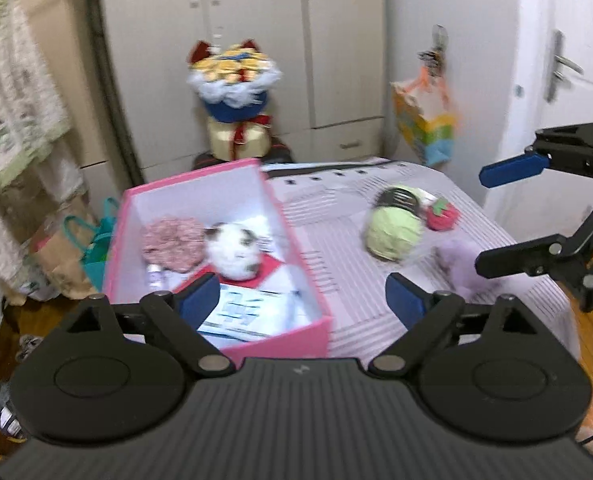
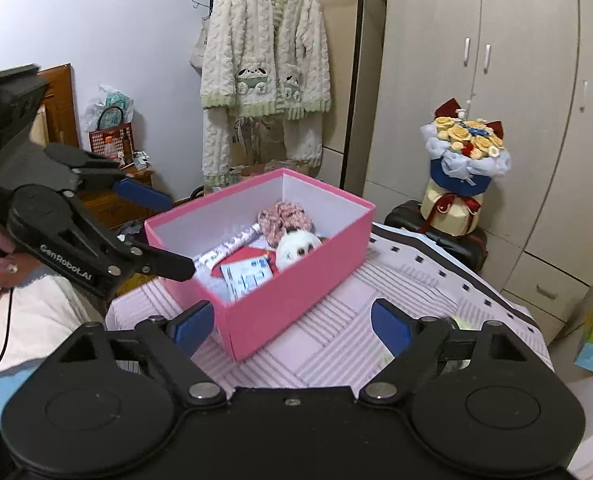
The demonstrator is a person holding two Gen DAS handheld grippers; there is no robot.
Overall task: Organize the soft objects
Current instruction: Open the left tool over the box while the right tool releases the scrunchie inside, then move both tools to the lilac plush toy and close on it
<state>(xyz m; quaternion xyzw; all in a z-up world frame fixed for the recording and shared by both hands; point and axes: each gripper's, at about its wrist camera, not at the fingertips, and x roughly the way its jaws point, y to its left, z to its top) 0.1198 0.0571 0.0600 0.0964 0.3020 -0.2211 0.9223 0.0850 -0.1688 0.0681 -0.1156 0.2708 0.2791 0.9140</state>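
The green plush ball (image 1: 393, 233) lies on the striped table (image 1: 336, 256), right of the pink box (image 1: 284, 236), touching a red strawberry toy (image 1: 442, 216) and a dark striped piece. It looks light and squashy; a grip across its middle should hold. A pale purple soft thing (image 1: 462, 264) lies nearer. The left gripper (image 1: 308, 300) and the right gripper (image 2: 292, 322) are both spread wide, empty. The box already holds a fluffy white toy (image 1: 234, 254) and pink scrunchie (image 1: 172, 243).

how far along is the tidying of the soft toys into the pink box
Partly done. The pink box already holds a white plush and a pink scrunchie. Both the left gripper and right gripper are open and empty. Left on the bedspread: green ball, red strawberry toy, lilac plush.
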